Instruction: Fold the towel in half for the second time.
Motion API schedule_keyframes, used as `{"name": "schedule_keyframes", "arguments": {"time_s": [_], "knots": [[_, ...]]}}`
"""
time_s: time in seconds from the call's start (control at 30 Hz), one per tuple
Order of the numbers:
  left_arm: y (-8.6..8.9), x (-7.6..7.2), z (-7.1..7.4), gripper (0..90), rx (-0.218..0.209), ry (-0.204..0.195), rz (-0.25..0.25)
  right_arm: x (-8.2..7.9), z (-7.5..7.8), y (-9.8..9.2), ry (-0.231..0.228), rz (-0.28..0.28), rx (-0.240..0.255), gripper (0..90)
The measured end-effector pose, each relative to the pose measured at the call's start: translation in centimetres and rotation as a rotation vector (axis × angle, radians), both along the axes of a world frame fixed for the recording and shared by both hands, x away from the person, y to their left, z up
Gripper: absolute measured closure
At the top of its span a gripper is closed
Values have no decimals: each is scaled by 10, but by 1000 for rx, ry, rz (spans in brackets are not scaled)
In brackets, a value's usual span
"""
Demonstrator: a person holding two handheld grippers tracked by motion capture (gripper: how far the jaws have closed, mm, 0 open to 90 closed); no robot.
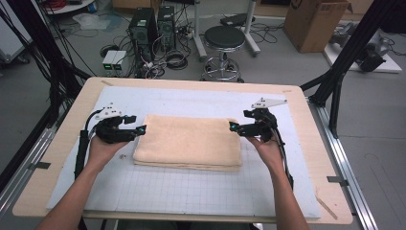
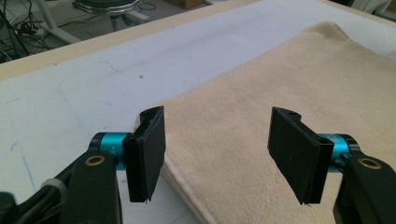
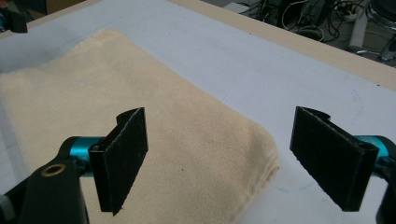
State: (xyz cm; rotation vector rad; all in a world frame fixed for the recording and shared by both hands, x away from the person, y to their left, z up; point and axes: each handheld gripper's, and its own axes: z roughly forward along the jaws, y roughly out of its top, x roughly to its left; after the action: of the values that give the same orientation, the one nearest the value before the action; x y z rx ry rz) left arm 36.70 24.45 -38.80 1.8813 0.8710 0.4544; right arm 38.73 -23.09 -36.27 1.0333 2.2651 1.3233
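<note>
— Under my forearms, what lies on the desk (image 1: 57,158)?

— Bare grid mat (image 1: 182,191), then the folded towel (image 1: 189,141) flat at its middle. My left hand-held gripper (image 1: 136,130) and right hand-held gripper (image 1: 234,127) sit at its two short ends, jaws spread wide, gripping nothing.

— How do I proceed well?

— I'd lift both clear evenly, I judge, so no pad snags the pile and spoils the fold. Beyond stands a stool (image 1: 224,40).
</note>
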Motion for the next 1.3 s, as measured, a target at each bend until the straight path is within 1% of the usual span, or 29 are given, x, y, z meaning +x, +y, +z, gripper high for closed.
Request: {"name": "schedule_keyframes", "arguments": {"time_s": [0.07, 0.17, 0.23, 0.27, 0.33, 0.4, 0.47, 0.53, 0.57, 0.63, 0.73, 0.77, 0.87, 0.93, 1.0, 1.07, 1.1, 1.3], "knots": [[2, -3, 0, 361, 0, -1, 3, -3, -1, -2, 3, -1, 8, 184], [4, -8, 2, 354, 8, -9, 1, -5, 0, -5, 12, -3, 4, 166], [5, -11, 4, 351, 11, -11, -2, -8, 1, -6, 7, -2, 4, 165], [5, -12, 4, 345, 11, -9, -5, -9, 1, -6, -4, -1, 0, 165], [6, -14, 5, 337, 16, -3, -8, -12, 1, -6, -11, -7, 2, 153], [7, -16, 6, 334, 22, -3, -13, -15, -1, -7, -13, -16, -3, 133], [7, -19, 8, 331, 28, -7, -12, -18, -3, -9, -19, -19, -7, 133], [8, -21, 9, 330, 25, -12, -10, -20, -5, -10, -13, -19, -10, 129], [8, -22, 9, 330, 27, -14, -11, -20, -5, -10, 4, -17, -9, 127], [10, -24, 8, 330, 26, -21, -9, -21, -5, -11, 2, -10, -6, 127], [12, -28, 5, 330, 25, -10, -6, -24, -2, -11, 4, -13, -5, 127], [13, -29, 4, 328, 29, -10, -9, -25, -2, -11, -8, -7, -5, 127], [14, -34, 3, 322, 22, -7, -11, -28, -2, -11, 8, -7, -5, 126], [15, -36, 3, 315, 27, -6, -12, -30, -3, -11, 7, -3, -9, 126], [17, -39, 2, 314, 16, -11, -11, -35, -7, -12, -16, -13, -17, 126], [18, -41, 2, 313, 14, -13, -13, -37, -11, -15, 2, -17, -7, 126], [18, -42, 2, 313, 8, -11, -9, -38, -13, -16, -4, -17, -7, 126], [20, -46, -2, 311, 3, -11, -7, -45, -17, -22, -3, -23, -4, 126]]}}
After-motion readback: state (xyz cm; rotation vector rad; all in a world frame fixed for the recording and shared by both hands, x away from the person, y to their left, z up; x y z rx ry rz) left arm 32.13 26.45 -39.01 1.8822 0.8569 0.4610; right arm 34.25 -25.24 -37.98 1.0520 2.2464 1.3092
